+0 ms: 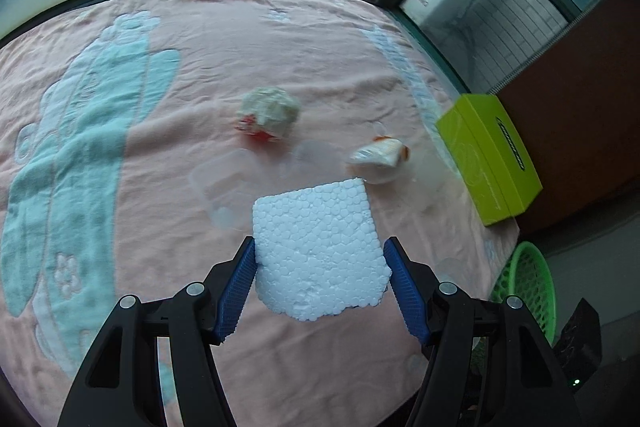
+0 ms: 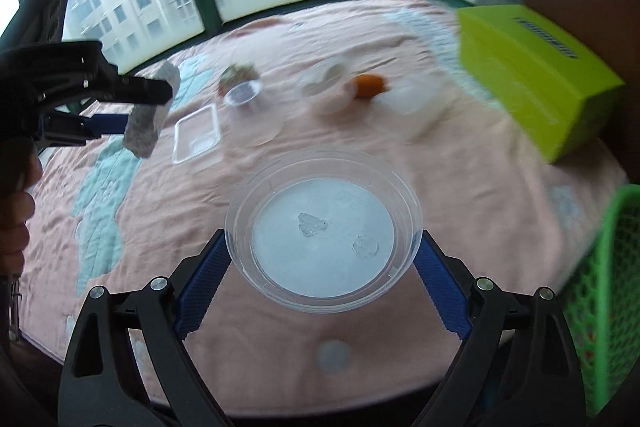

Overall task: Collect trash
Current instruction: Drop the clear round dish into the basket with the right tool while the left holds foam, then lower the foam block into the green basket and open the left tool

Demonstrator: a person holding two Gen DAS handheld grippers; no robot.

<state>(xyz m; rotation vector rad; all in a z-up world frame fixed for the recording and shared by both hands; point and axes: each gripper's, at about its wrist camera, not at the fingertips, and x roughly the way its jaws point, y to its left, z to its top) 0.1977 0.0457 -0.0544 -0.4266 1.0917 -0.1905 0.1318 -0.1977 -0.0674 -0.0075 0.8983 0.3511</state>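
My left gripper is shut on a white styrofoam block and holds it above the pink blanket. In the right wrist view that block hangs at the left in the left gripper. My right gripper is shut on a clear round plastic bowl, held above the blanket. On the blanket lie a crumpled paper ball, a clear rectangular tray, a clear cup with an orange wrapper, and a small clear cup.
A lime green box sits at the blanket's right edge, also in the right wrist view. A green mesh basket stands below the right edge, also in the right wrist view. Windows line the far side.
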